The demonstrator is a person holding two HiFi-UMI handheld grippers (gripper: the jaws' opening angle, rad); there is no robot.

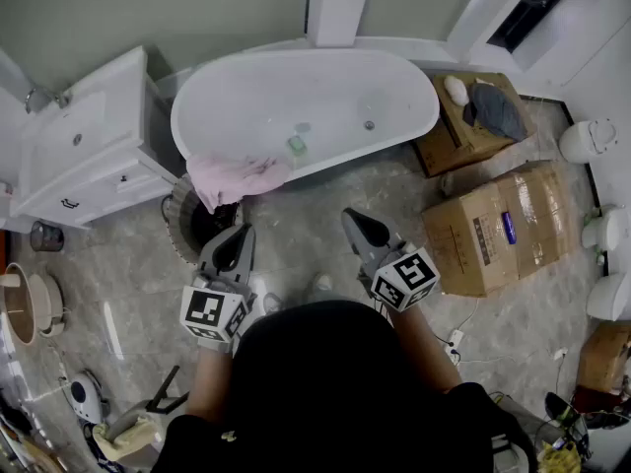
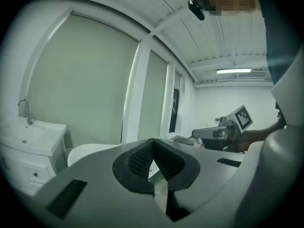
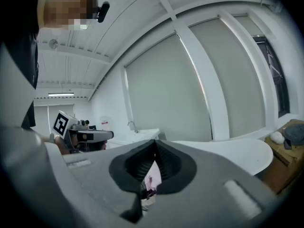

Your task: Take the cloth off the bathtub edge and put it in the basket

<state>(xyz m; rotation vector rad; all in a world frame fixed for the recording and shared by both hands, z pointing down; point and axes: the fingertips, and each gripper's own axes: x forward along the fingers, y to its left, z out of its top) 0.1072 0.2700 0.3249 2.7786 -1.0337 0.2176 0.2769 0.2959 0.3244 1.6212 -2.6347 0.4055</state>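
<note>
Hanging over the near rim of the bathtub (image 1: pixel 306 92), at its left end, the pink cloth (image 1: pixel 237 177) is draped with its lower edge above the mouth of the dark round basket (image 1: pixel 182 227). The basket stands on the floor just beside the bathtub's left end; whether the cloth touches it cannot be told.

Left claw (image 1: pixel 237 236): held in front of the bathtub, near the basket and apart from the cloth. Its jaws are pressed together at the tips with nothing between them.

Right claw (image 1: pixel 360 223): held in front of the middle of the bathtub, well apart from the cloth. Its jaws are likewise pressed together and empty; the pink seen past them in the right gripper view is the cloth in the distance.

Inside the bathtub lies a small green item (image 1: pixel 296 145), near the cloth.

Markings: each claw carries a cube with black-and-white square markers (image 1: pixel 209 310). To the right of the bathtub, the larger cardboard box (image 1: pixel 473 244) bears a blue label (image 1: pixel 507 228); its print is too small to read. A second cardboard box (image 1: pixel 449 146) against the bathtub's right end shows no legible writing.

A white vanity with sink (image 1: pixel 84 151) stands to the left of the bathtub.
</note>
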